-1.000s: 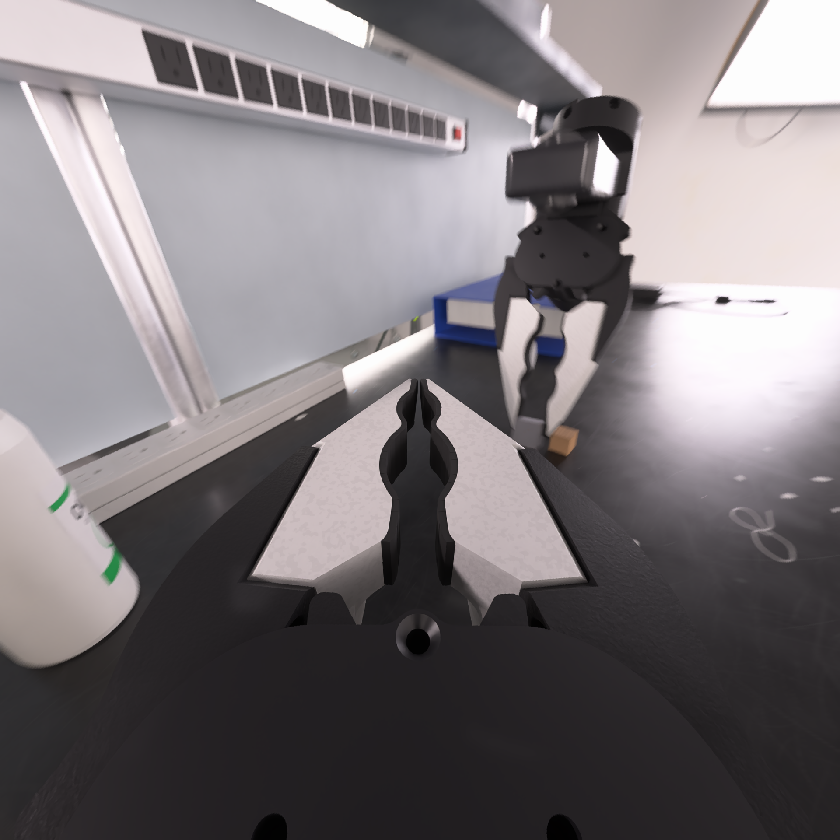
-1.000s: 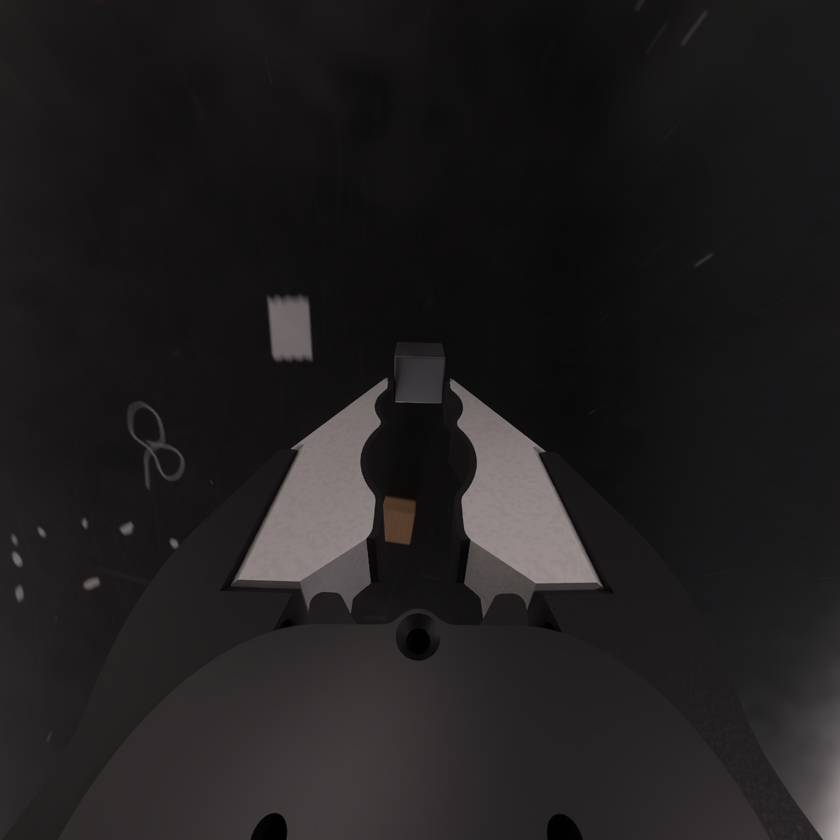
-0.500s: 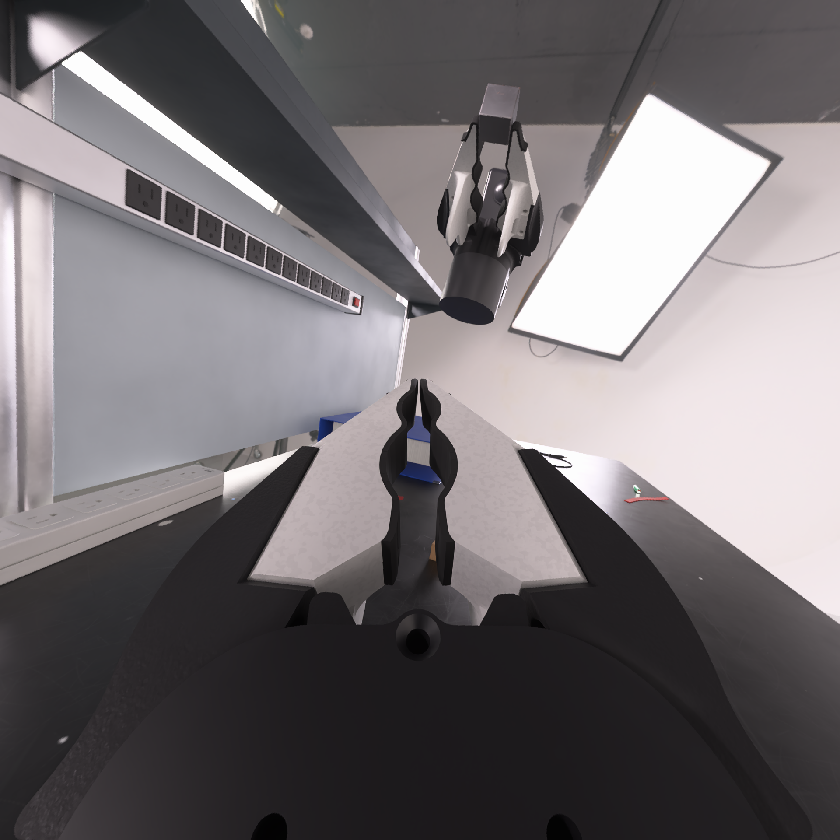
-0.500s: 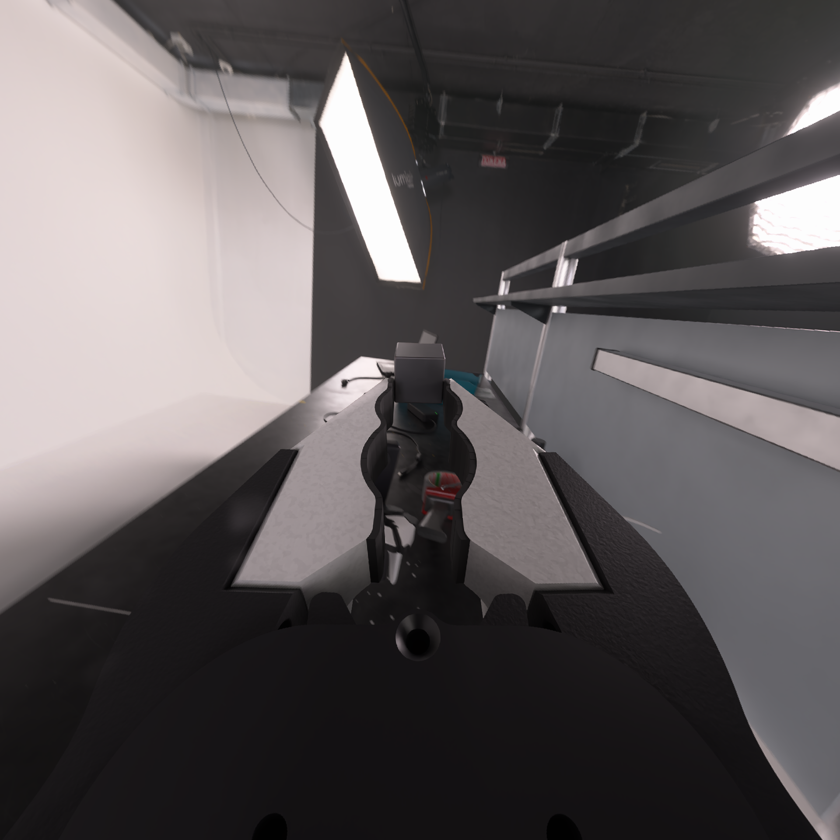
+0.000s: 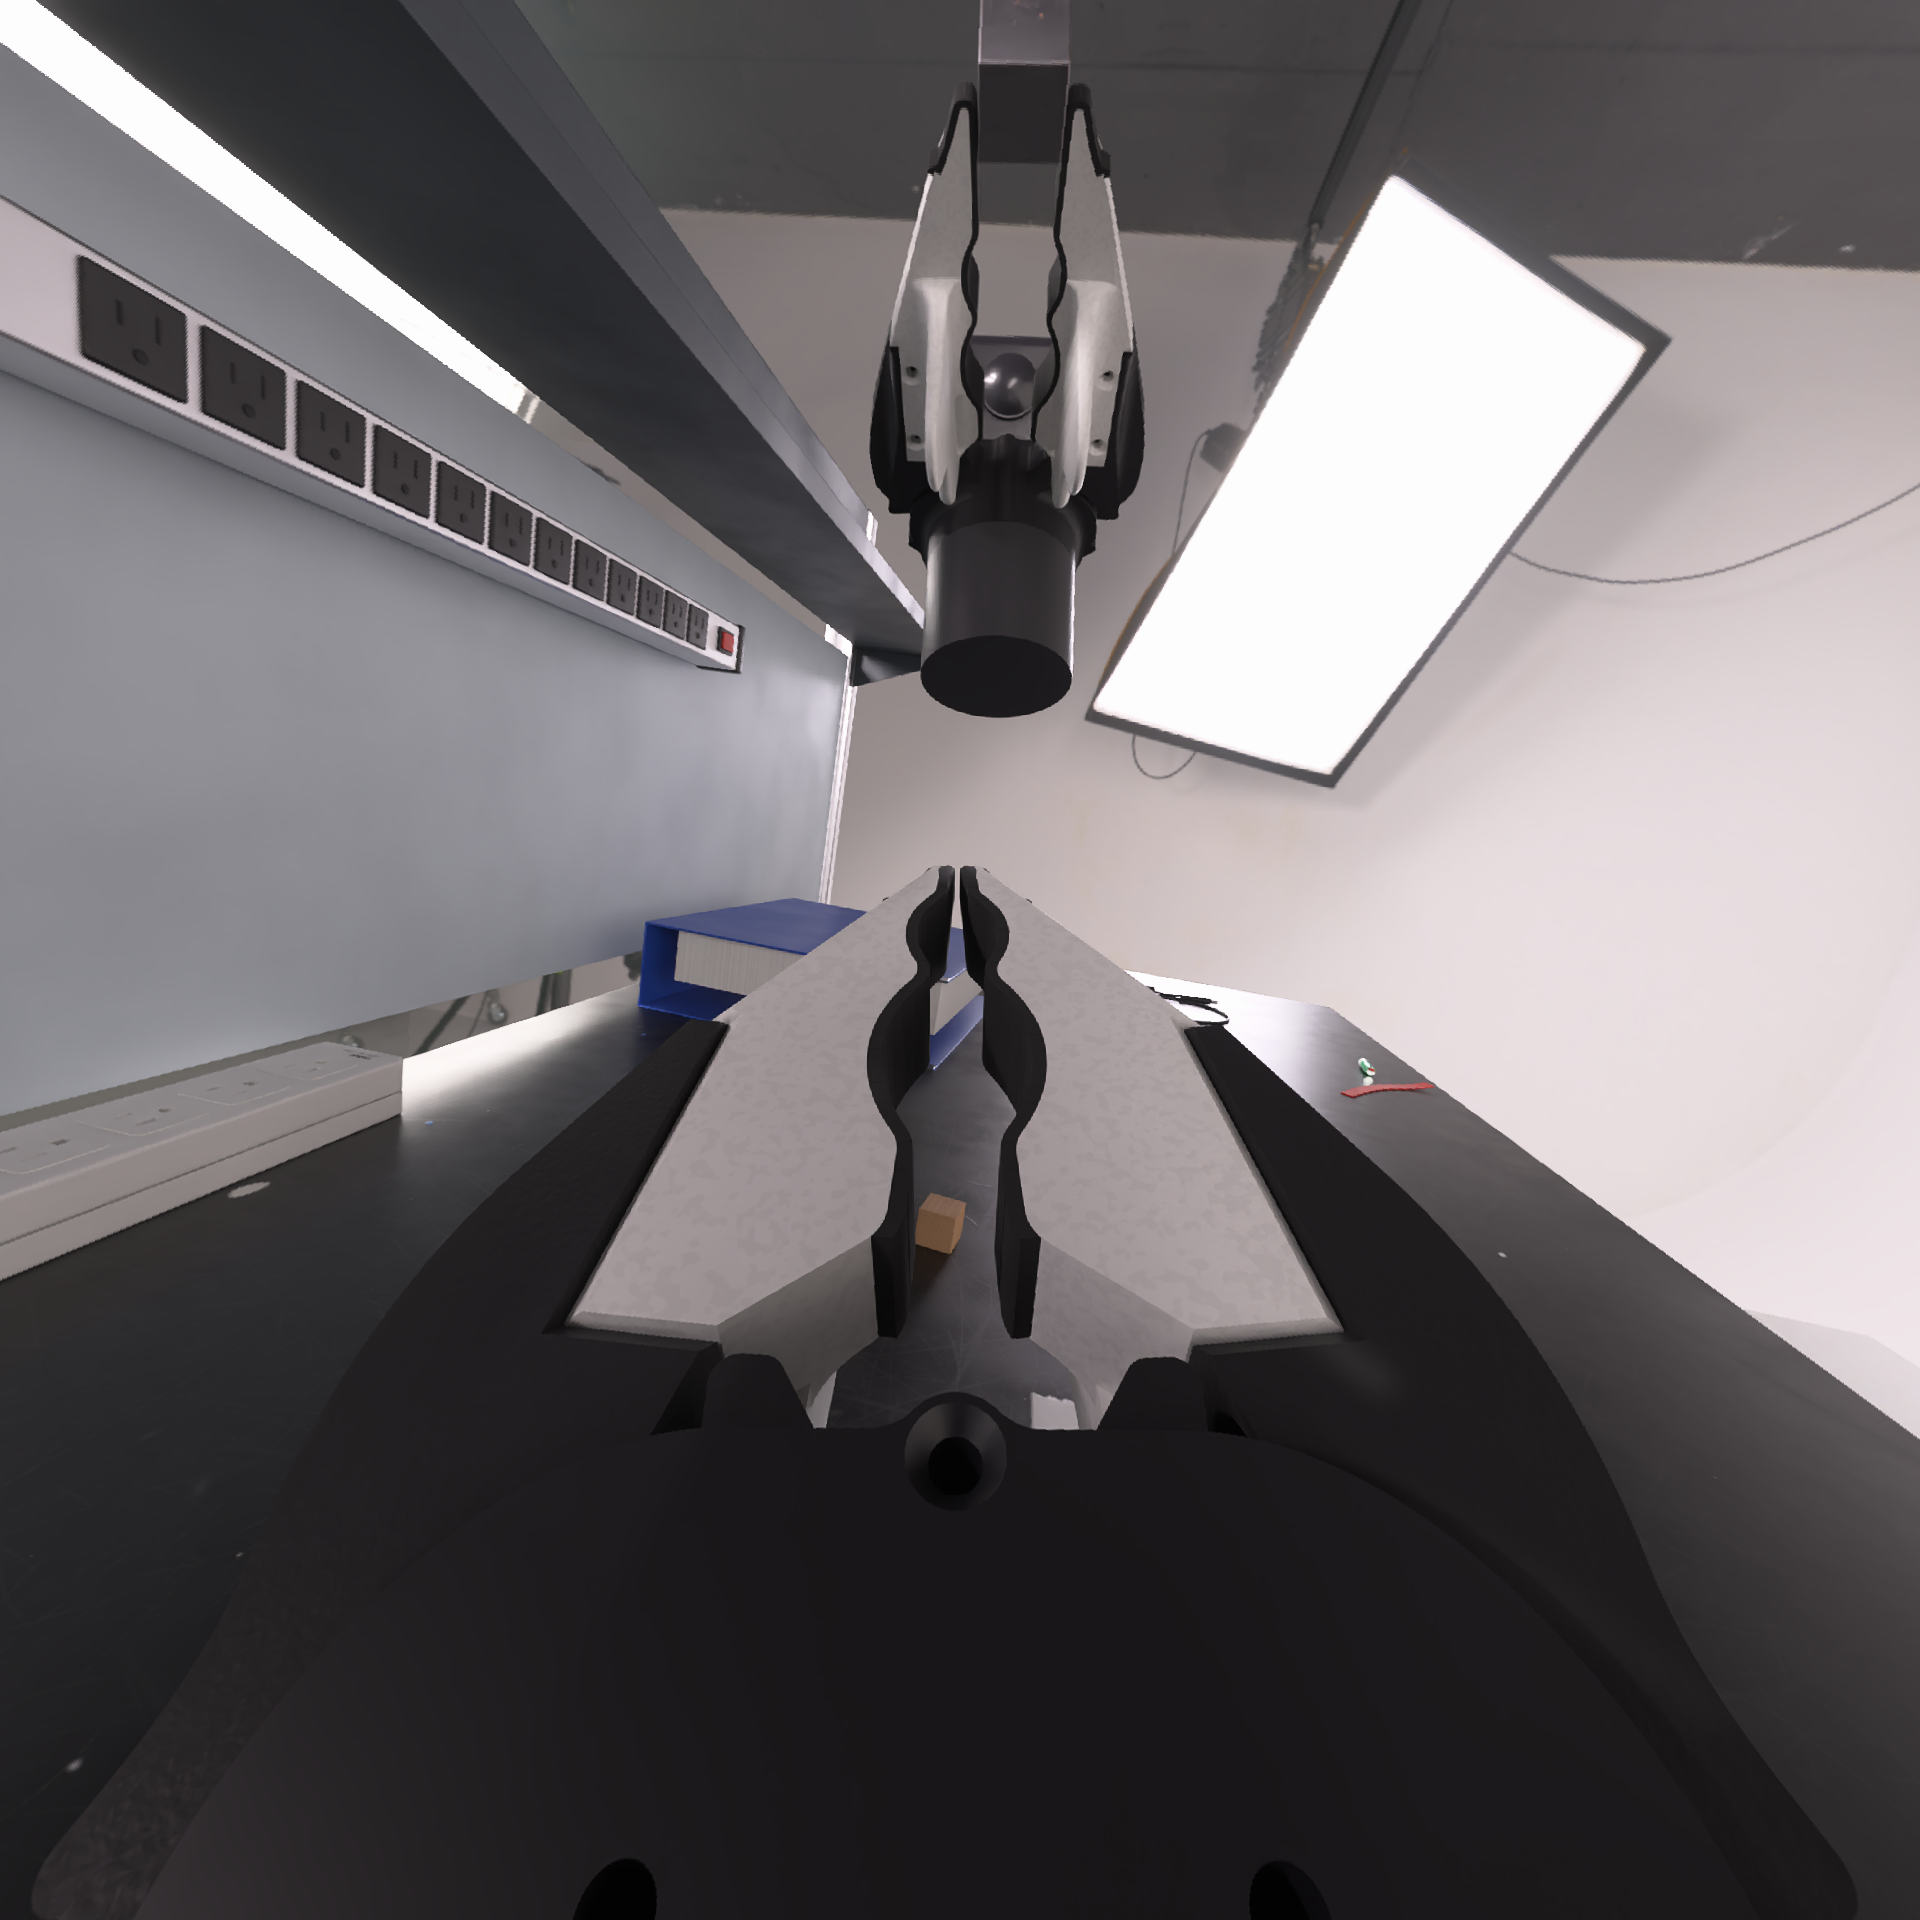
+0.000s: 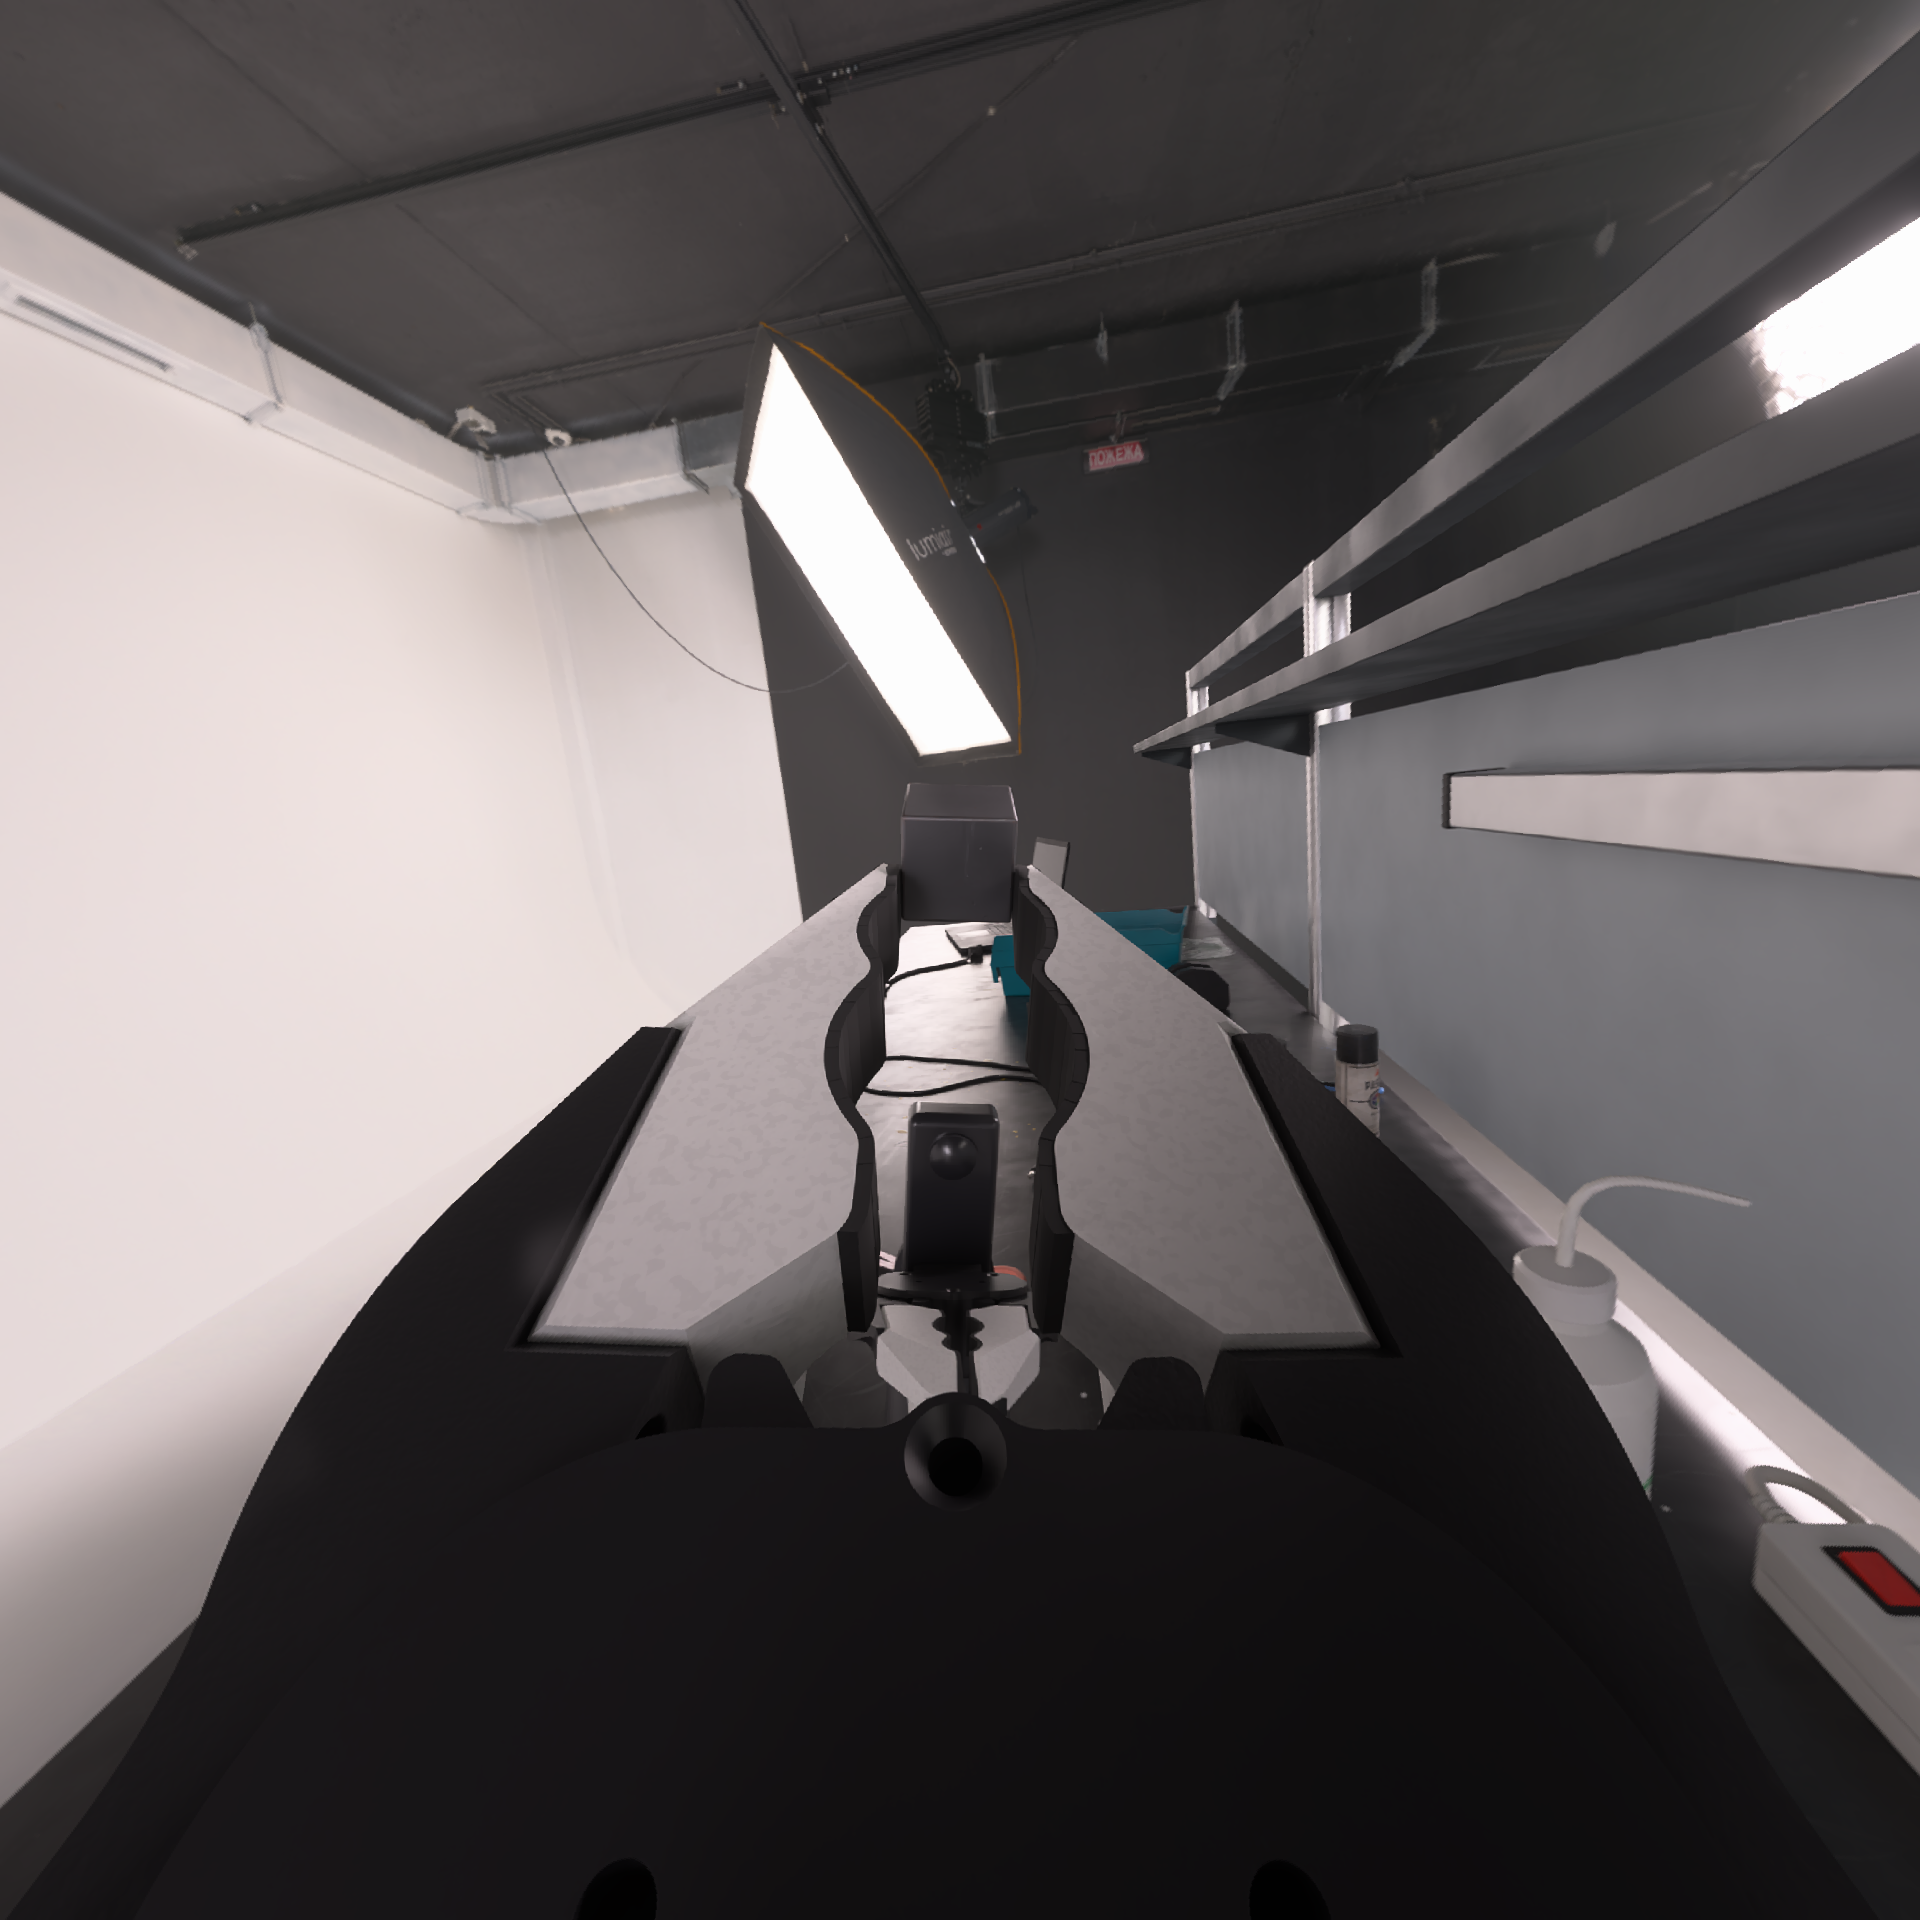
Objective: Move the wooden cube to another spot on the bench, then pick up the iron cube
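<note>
1. Left wrist view puts your left gripper [image 5: 956, 902] low over the black bench [image 5: 1455, 1195], its tips pressed together and holding nothing.
2. Through the gap behind those tips you see the wooden cube [image 5: 939, 1222] sitting alone on the bench surface.
3. Beyond the tips lies a blue binder [image 5: 727, 951], and a white power strip [image 5: 187, 1132] runs along the wall on the left side.
4. High above, your right gripper [image 5: 1020, 109] points upward, fingers closed on the iron cube [image 5: 1022, 78] (partly cut off by the frame's top edge).
5. Right wrist view confirms it: the iron cube [image 6: 958, 864] is pinched at the fingertips, well clear of the bench.
6. A squeeze bottle [image 6: 1590, 1340] and a small dark-capped bottle [image 6: 1357, 1075] stand along the wall.
</note>
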You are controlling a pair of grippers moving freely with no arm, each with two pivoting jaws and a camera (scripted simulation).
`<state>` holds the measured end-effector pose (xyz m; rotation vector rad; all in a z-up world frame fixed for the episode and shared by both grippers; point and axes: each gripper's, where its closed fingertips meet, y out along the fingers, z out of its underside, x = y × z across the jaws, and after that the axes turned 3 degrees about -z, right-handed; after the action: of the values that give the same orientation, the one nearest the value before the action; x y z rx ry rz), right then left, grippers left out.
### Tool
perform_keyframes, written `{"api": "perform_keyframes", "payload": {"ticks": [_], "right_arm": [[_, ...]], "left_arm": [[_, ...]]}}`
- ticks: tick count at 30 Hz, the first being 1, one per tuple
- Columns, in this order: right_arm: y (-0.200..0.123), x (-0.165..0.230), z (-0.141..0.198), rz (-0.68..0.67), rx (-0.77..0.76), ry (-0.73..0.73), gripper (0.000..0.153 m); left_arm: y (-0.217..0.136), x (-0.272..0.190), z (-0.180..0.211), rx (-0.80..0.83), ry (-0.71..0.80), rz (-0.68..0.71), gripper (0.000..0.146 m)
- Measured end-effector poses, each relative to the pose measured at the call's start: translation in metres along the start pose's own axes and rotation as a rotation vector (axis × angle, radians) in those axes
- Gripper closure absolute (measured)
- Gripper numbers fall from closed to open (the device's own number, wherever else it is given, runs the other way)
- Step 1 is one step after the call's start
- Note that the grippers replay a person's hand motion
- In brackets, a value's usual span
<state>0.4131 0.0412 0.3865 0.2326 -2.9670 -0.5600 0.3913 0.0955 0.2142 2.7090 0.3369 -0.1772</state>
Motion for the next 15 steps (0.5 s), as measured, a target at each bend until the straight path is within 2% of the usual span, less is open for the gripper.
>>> {"api": "perform_keyframes", "payload": {"ticks": [15], "right_arm": [[0.013, 0.001, 0.020, 0.009, 0.058, -0.010, 0.132]], "left_arm": [[0.003, -0.003, 0.007, 0.028, 0.001, 0.008, 0.145]]}}
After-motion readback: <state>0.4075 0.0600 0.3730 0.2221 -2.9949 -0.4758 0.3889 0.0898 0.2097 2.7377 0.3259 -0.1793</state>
